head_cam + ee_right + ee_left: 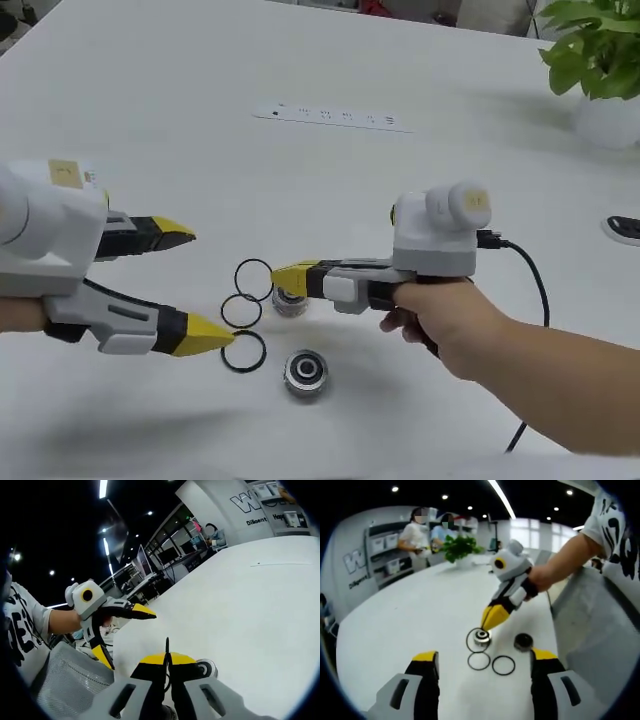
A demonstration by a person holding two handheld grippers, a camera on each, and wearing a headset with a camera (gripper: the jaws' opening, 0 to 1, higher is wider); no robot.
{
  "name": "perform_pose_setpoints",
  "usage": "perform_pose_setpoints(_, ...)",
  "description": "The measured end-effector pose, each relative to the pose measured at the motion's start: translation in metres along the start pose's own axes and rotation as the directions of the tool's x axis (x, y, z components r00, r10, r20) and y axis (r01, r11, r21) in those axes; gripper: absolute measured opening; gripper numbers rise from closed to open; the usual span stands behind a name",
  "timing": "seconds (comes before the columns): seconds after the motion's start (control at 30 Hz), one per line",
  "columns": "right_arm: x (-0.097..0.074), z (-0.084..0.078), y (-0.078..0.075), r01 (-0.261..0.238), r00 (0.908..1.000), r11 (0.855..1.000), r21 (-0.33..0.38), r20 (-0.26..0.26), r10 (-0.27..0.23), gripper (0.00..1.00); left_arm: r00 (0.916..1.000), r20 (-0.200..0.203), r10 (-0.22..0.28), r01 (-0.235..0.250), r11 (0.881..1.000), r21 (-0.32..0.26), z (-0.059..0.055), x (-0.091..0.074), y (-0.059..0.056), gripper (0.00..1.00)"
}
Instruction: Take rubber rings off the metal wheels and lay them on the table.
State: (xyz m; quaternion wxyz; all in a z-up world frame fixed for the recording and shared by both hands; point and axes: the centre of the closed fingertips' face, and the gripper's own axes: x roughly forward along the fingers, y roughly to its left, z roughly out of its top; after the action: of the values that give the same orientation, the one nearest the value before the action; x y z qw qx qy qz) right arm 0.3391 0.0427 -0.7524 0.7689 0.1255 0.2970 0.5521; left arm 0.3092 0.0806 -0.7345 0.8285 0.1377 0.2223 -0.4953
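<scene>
My right gripper (283, 277) is shut on the edge of a black rubber ring (254, 280), which sticks out edge-on from its yellow tips (167, 659). Just under those tips stands a metal wheel (290, 302). A second metal wheel (305, 371) sits nearer me. Two loose rubber rings (241, 311) (244, 351) lie flat on the white table (150, 120). My left gripper (207, 286) hovers open to the left of the rings, nothing between its jaws. In the left gripper view, the right gripper (491, 618) points down at the held ring (470, 641) and its wheel (481, 637).
A white power strip (330, 115) lies across the far middle of the table. A potted plant (600, 70) stands at the far right, with a small dark object (625, 228) at the right edge. A black cable (535, 290) trails from the right gripper.
</scene>
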Motion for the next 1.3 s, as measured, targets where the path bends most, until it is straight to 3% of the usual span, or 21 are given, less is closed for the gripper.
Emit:
perform_pose_setpoints(0.47, 0.013, -0.017, -0.004, -0.004, 0.9986, 1.0, 0.009, -0.052, 0.004, 0.0, 0.9998, -0.005, 0.018, -0.018, 1.0, -0.013, -0.007, -0.01, 0.005, 0.79)
perform_pose_setpoints(1.3, 0.023, -0.029, -0.007, 0.004, 0.9958, 1.0, 0.018, -0.091, -0.002, 0.0, 0.9995, -0.018, 0.028, -0.028, 0.999, -0.026, -0.014, -0.016, 0.004, 0.78)
